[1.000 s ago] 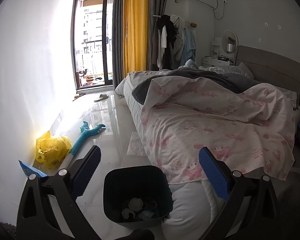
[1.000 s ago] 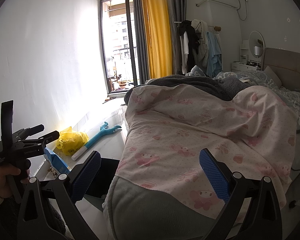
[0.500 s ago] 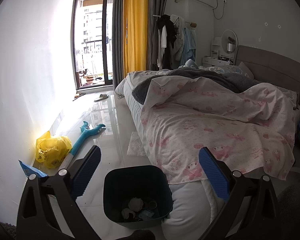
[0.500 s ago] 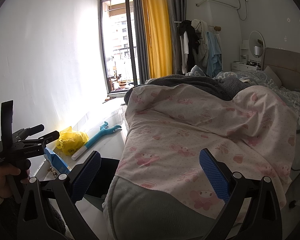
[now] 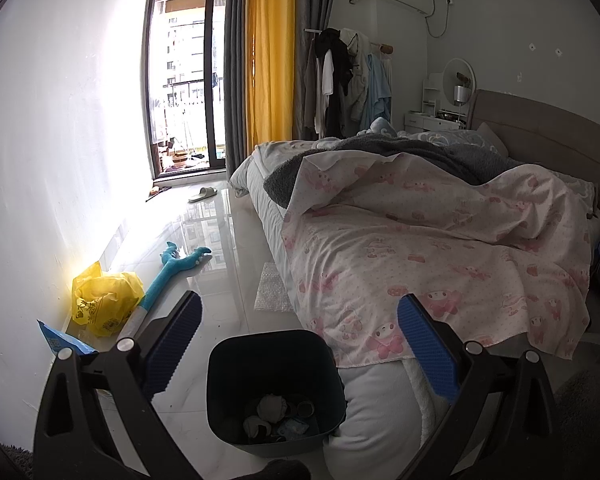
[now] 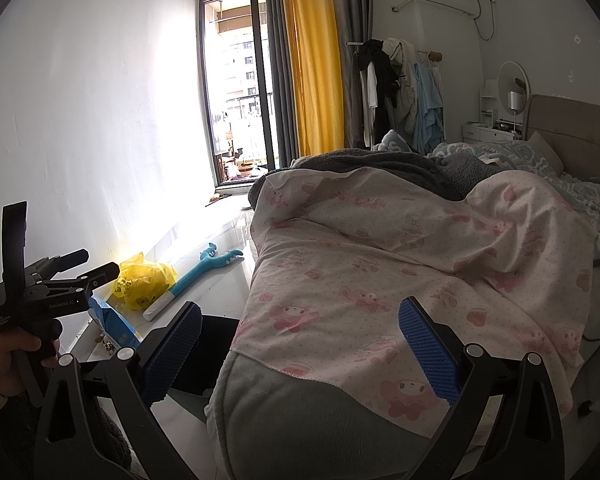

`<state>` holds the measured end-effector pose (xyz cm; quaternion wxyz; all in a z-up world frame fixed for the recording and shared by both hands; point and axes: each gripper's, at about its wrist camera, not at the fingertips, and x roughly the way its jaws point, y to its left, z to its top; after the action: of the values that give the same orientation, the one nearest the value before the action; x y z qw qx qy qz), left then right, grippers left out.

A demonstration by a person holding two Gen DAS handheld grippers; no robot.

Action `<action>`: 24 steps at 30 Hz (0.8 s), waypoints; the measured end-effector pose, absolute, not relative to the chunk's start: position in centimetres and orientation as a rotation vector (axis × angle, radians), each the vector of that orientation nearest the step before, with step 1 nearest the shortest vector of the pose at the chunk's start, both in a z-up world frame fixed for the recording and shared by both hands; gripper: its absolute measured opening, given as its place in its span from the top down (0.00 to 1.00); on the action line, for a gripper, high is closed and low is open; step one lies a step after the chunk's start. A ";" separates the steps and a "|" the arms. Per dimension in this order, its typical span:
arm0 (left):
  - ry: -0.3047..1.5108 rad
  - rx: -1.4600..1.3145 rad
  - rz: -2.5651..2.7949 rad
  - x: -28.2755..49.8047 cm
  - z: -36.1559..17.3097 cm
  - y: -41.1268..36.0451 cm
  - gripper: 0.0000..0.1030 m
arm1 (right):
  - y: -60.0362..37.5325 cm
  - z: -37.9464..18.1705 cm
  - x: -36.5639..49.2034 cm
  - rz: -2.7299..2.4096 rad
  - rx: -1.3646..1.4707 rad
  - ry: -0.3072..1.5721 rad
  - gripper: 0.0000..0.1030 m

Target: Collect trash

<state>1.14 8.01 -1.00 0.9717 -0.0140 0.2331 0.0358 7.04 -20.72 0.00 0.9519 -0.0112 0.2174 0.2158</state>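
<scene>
A dark trash bin (image 5: 274, 390) stands on the floor at the foot of the bed, holding several crumpled scraps (image 5: 272, 408). My left gripper (image 5: 300, 344) is open and empty, hovering above the bin. A piece of bubble wrap (image 5: 272, 294) lies on the floor beside the bed. A yellow plastic bag (image 5: 104, 298) and a blue packet (image 5: 60, 340) lie by the left wall. My right gripper (image 6: 300, 344) is open and empty over the bed's foot corner. The right wrist view also shows the bin's edge (image 6: 212, 354), the yellow bag (image 6: 146, 284), the blue packet (image 6: 114, 322) and the left gripper's body (image 6: 44, 292).
The bed with a pink patterned sheet (image 5: 440, 248) fills the right side. A teal plush toy (image 5: 172, 268) lies on the glossy white floor (image 5: 204, 248). A slipper (image 5: 203, 194) sits near the balcony door (image 5: 188, 80). A clothes rack (image 5: 348, 80) stands behind the bed.
Both grippers have stayed almost still and open. The left wrist view has shifted only slightly over the bin.
</scene>
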 end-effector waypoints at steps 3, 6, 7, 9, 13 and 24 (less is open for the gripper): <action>0.471 -0.028 0.072 1.1 -1.0 8.0 0.03 | -20.7 0.0 7.0 0.439 -0.023 0.442 0.03; 0.471 -0.028 0.070 1.1 -1.0 8.0 0.03 | -20.7 0.0 7.0 0.439 -0.023 0.442 0.03; 0.470 -0.030 0.069 1.1 -0.9 8.0 0.03 | -20.7 0.0 7.0 0.439 -0.023 0.442 0.03; 0.467 -0.030 0.065 1.0 -1.0 8.0 0.03 | -20.7 0.0 7.0 0.439 -0.022 0.442 0.03; 0.466 -0.029 0.064 0.9 -1.2 8.0 0.03 | -20.7 0.0 7.1 0.439 -0.023 0.442 0.03; 0.471 -0.032 0.060 1.1 -1.0 8.1 0.03 | -20.7 0.0 7.0 0.439 -0.023 0.442 0.03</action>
<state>1.07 8.15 -1.03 0.9718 -0.0157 0.2333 0.0298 7.05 -20.72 0.03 0.9519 -0.0112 0.2173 0.2158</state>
